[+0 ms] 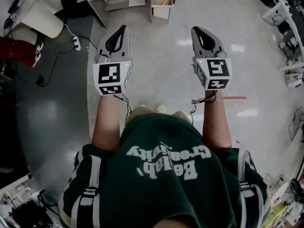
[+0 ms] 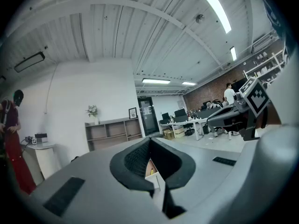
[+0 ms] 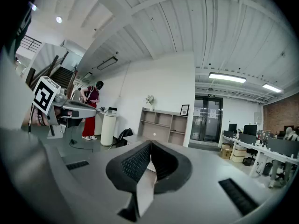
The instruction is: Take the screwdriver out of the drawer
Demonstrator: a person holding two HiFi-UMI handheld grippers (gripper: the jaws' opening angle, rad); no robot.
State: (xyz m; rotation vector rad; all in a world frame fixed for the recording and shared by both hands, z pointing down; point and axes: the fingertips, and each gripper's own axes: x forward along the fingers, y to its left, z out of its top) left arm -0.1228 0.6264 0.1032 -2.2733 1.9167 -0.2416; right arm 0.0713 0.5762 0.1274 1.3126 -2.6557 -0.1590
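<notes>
Beyond the green shirt, left gripper and right gripper, both closed and empty, face the drawer. The screwdriver lies inside.

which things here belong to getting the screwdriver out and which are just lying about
Job: slim yellow screwdriver; open white drawer holding it; left gripper; right gripper.
Lying about: white power strip; red floor tape strip; white round pedestal.
</notes>
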